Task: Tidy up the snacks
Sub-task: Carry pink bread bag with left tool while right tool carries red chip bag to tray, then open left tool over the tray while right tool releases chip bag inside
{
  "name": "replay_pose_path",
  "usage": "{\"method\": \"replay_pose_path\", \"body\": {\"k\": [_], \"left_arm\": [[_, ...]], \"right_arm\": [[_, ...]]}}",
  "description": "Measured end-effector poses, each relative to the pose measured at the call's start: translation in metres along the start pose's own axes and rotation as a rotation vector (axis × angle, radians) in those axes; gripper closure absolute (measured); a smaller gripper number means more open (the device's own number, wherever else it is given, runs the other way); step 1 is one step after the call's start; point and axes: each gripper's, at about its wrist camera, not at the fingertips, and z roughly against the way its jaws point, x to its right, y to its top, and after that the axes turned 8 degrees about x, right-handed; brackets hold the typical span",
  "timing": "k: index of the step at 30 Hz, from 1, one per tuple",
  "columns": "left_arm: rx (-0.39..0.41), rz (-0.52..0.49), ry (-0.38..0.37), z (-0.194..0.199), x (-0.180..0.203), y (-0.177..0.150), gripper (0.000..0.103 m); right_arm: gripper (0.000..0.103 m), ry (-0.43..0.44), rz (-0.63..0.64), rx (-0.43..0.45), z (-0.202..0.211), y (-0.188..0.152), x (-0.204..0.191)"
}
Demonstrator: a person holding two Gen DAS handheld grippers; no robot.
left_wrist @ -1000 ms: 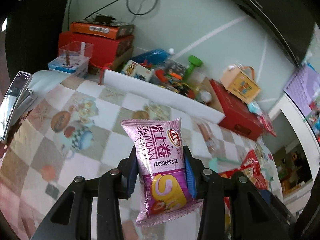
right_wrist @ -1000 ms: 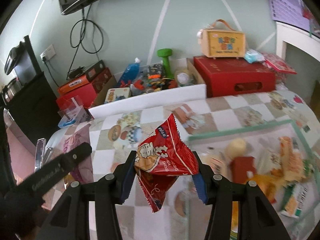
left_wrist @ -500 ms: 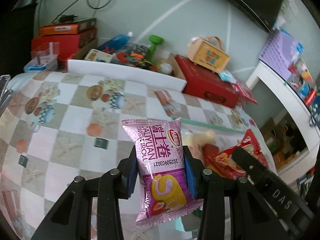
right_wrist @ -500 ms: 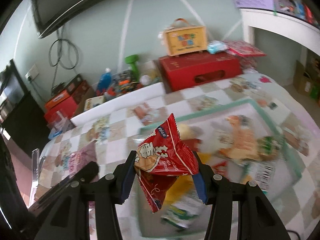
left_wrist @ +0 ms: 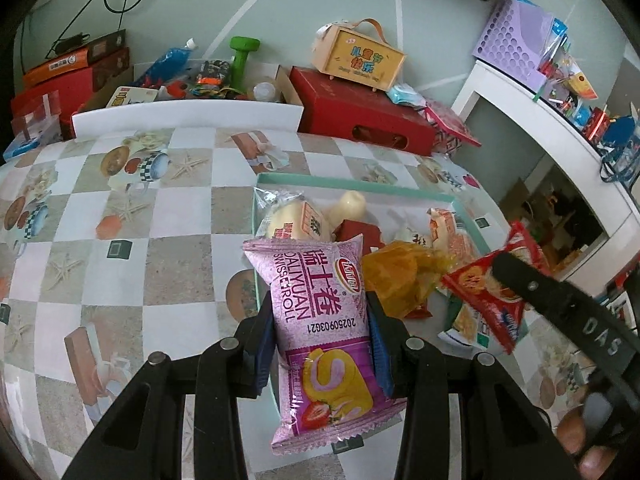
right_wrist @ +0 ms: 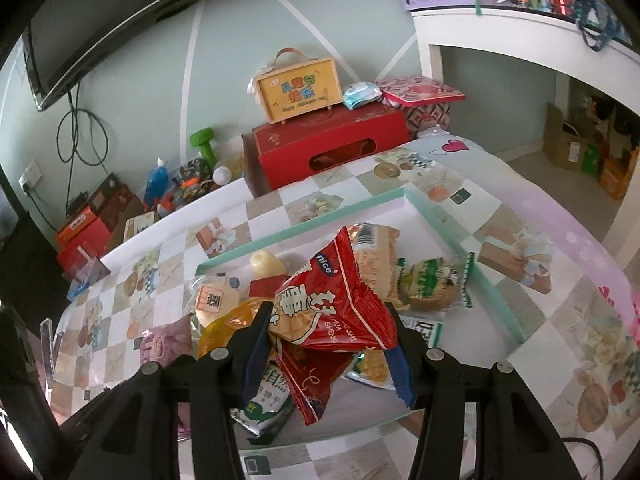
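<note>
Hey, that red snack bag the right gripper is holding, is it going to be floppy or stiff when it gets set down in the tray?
Likely floppy: the red snack bag is creased where the right gripper pinches it, and its lower end hangs limp. Probably light, being a puffy foil pack. Its glossy film may slide among the wrappers in the tray.

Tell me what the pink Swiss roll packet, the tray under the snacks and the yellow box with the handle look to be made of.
Pink Swiss roll packet: glossy printed plastic film, going by its crimped, serrated end seams. Tray: probably clear hard plastic with a mint green rim; the tablecloth pattern shows through it. Yellow box: seemingly light wood or board with a printed front and a tan strap handle.
</note>
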Motion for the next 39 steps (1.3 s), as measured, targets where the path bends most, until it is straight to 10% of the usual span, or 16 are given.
{"method": "replay_pose_path", "body": {"k": [18, 25, 39], "left_arm": [[-0.093, -0.042, 0.007, -0.028, 0.013, -0.016, 0.059], [-0.052, -0.027, 0.051, -0.010, 0.005, -0.006, 0.022], [0.095, 0.003, 0.280, 0.036, -0.034, -0.009, 0.002]], "right_arm": [[0.047, -0.015, 0.114, -0.176, -0.042, -0.028, -0.005], [0.032, -0.021, 0.083, -0.189, -0.044, -0.024, 0.003], [0.000, -0.010, 0.159, -0.178, -0.023, -0.040, -0.010]]}}
